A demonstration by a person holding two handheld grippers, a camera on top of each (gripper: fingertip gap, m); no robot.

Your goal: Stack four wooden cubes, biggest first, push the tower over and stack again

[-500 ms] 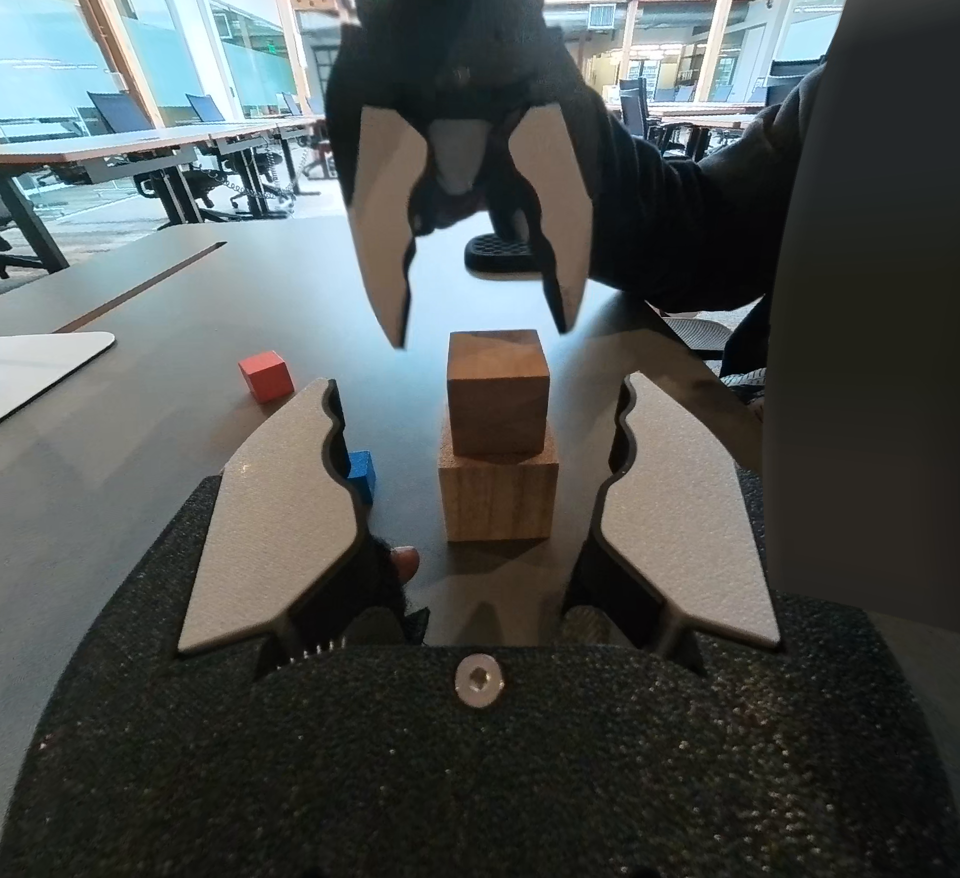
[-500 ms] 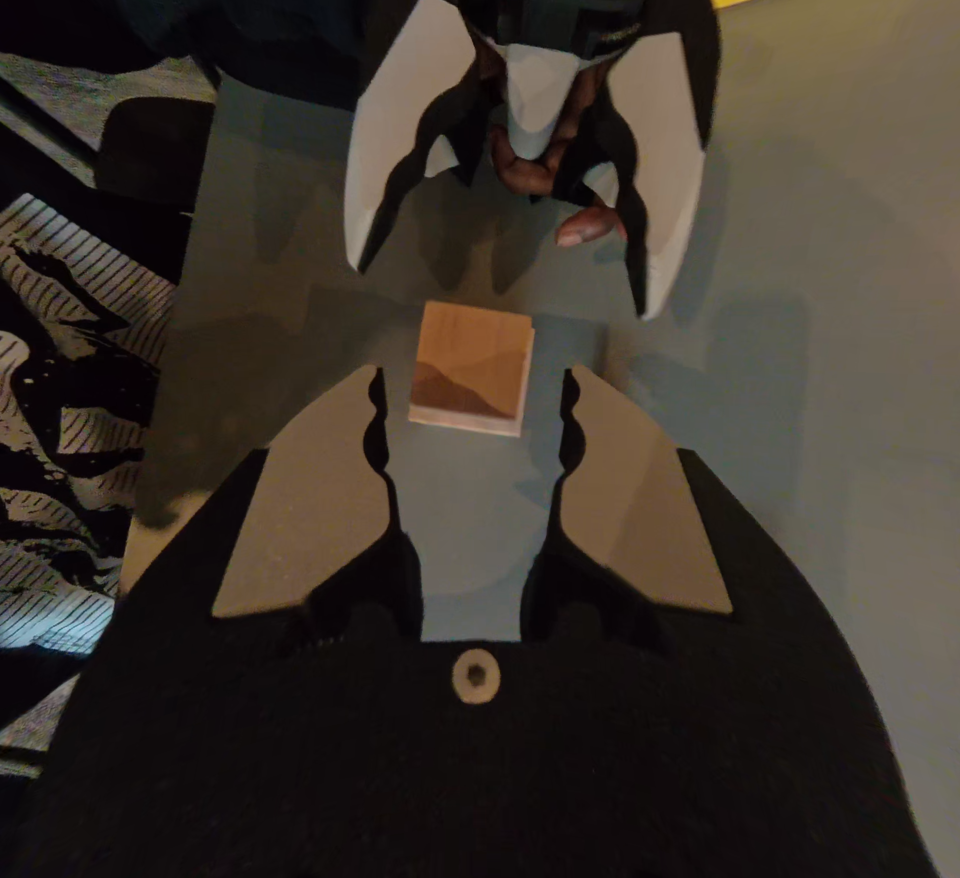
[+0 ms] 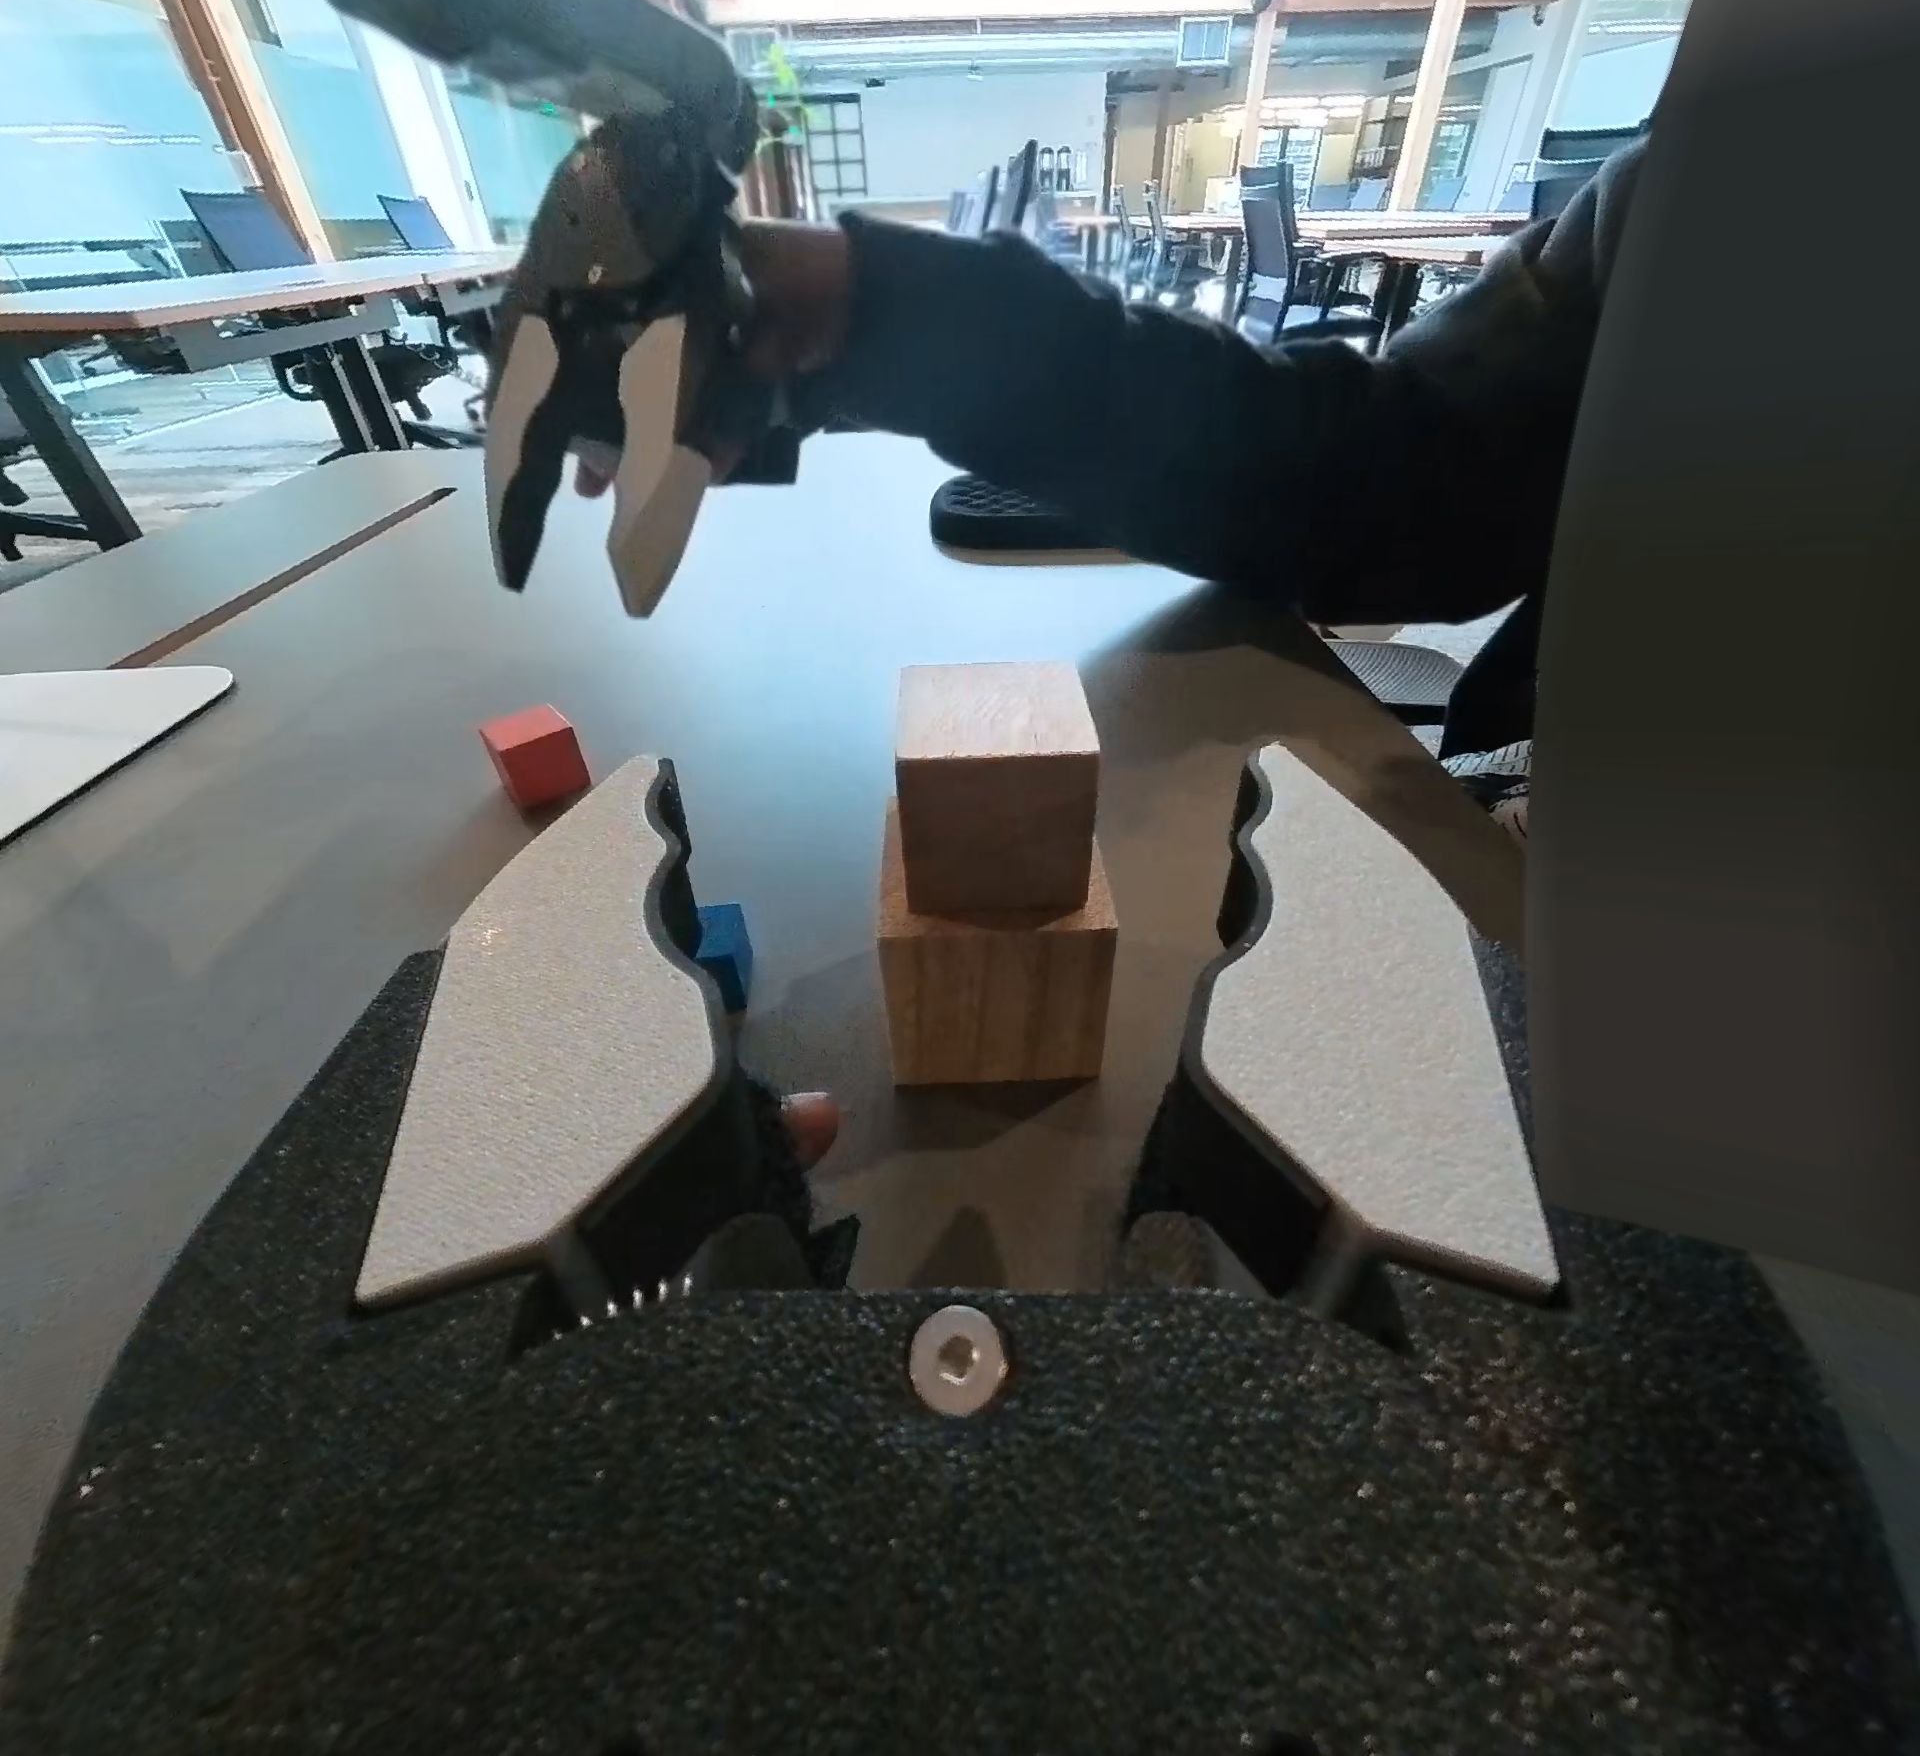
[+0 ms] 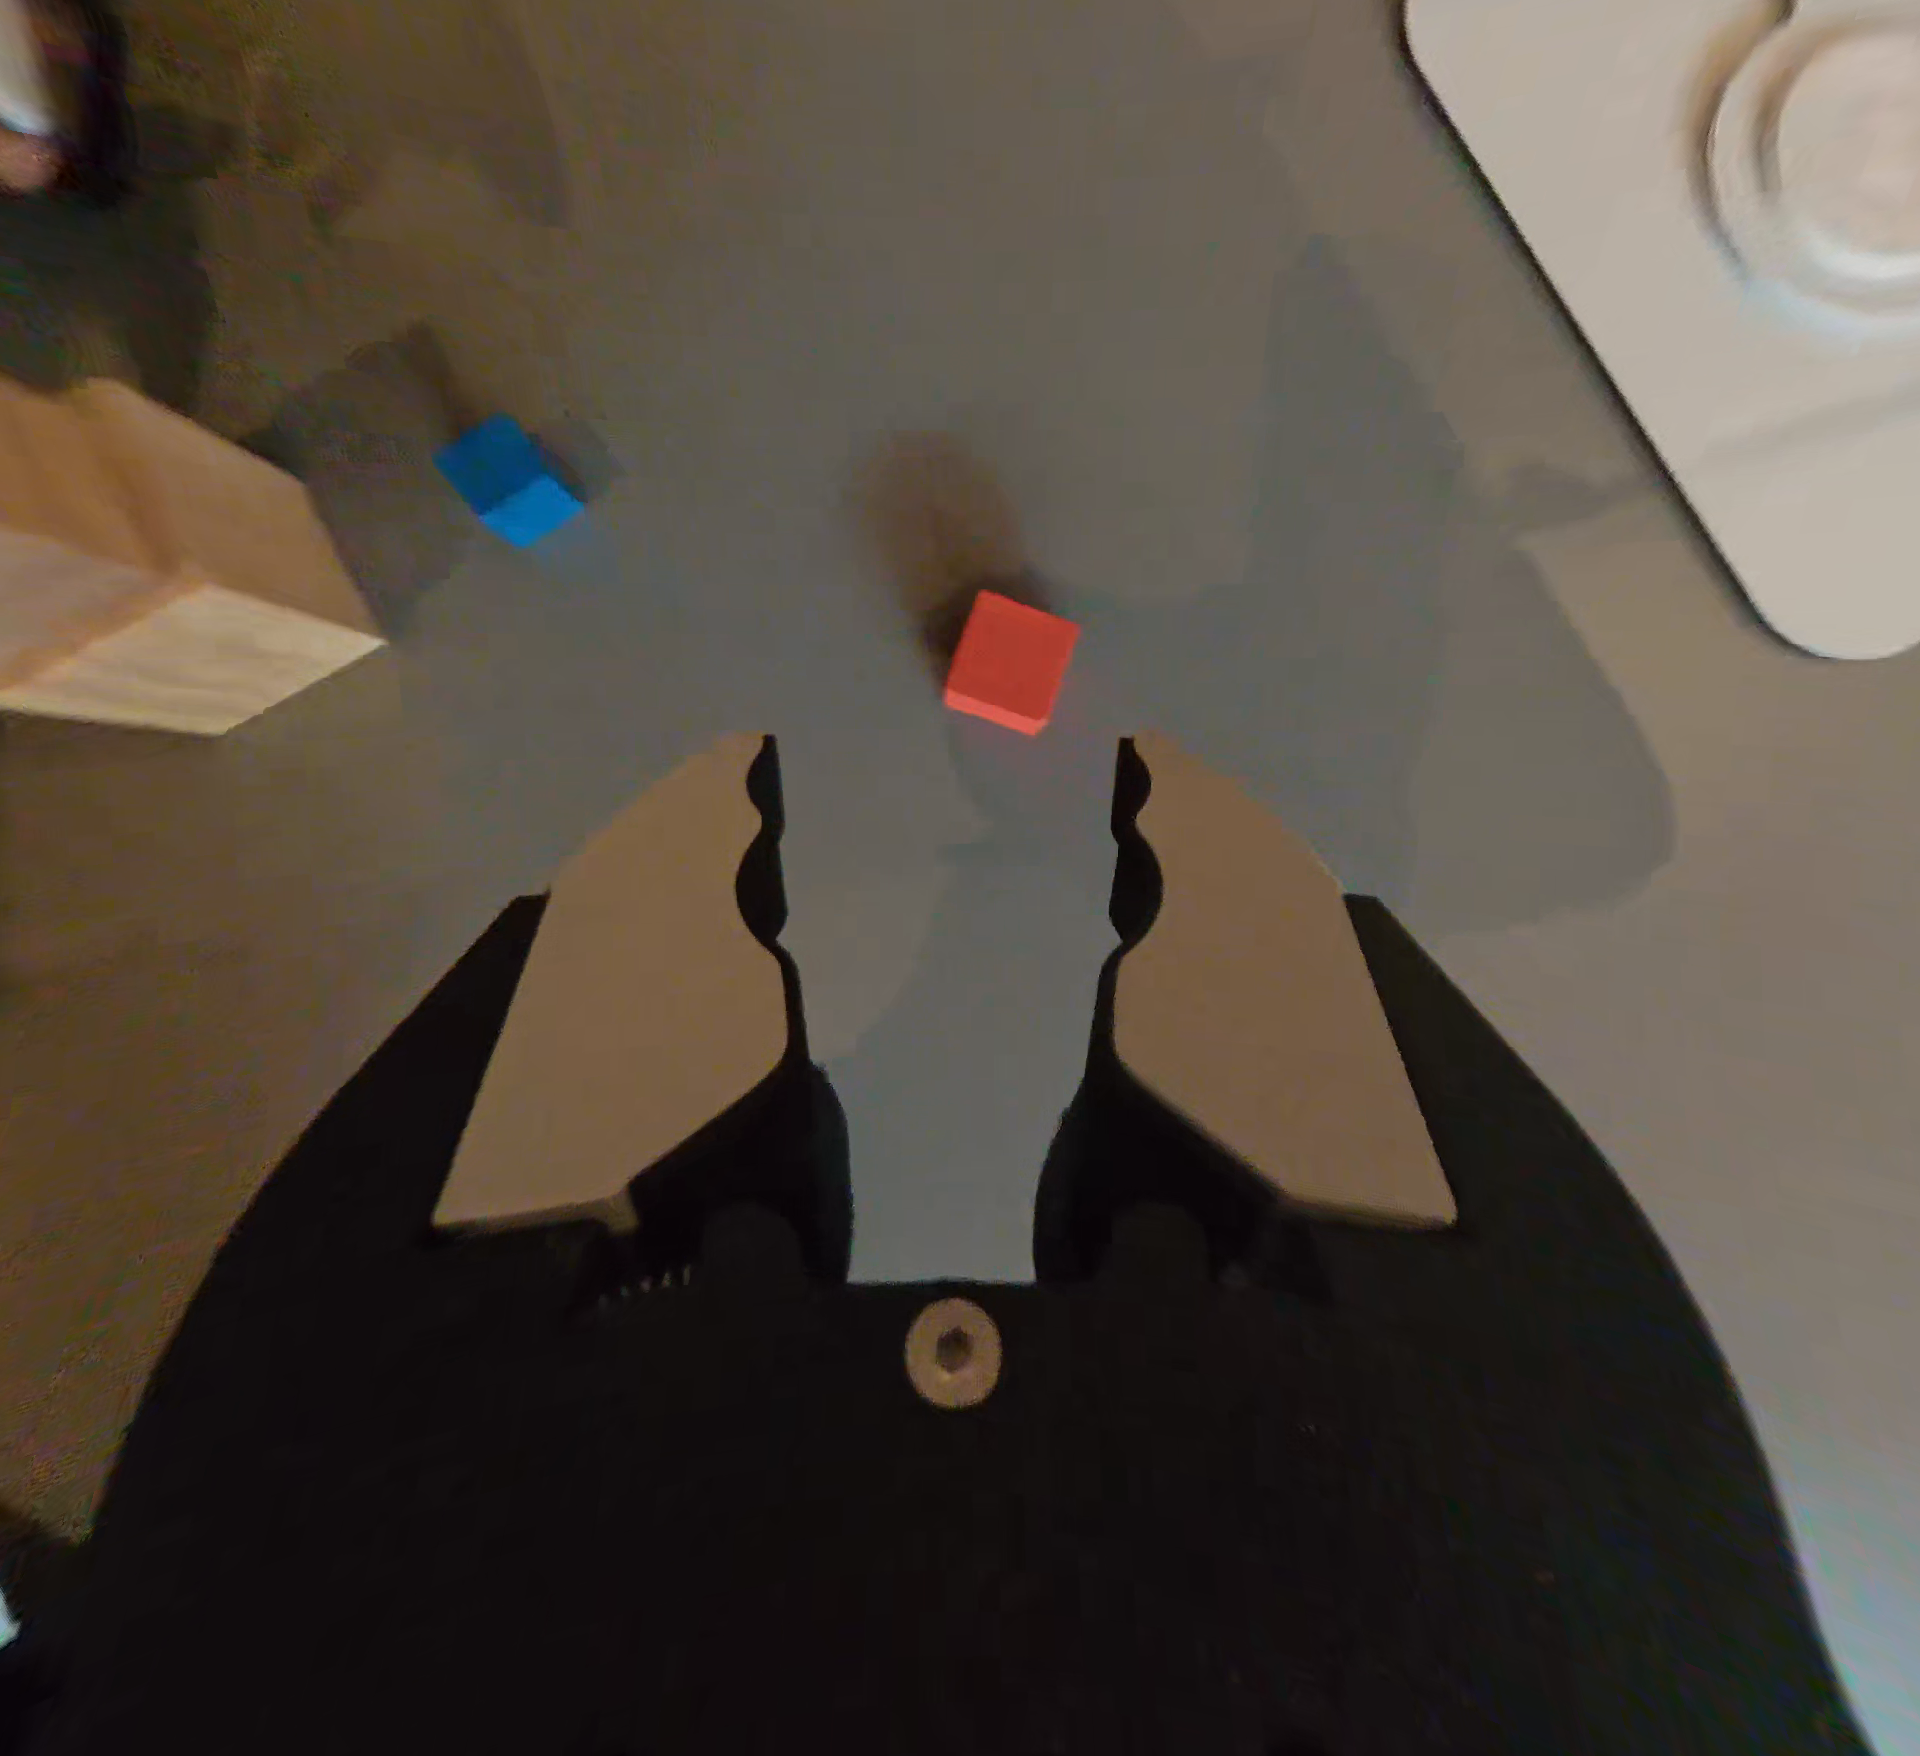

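Fingers of both the left gripper (image 3: 961,917) and right gripper (image 4: 945,750) spread empty, red cube (image 4: 1010,662) unobstructed, white mat (image 4: 1621,179) well aside.

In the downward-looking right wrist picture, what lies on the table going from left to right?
Pale wooden block stack at the left edge → small blue wooden cube → small red wooden cube → white rounded mat at the right.
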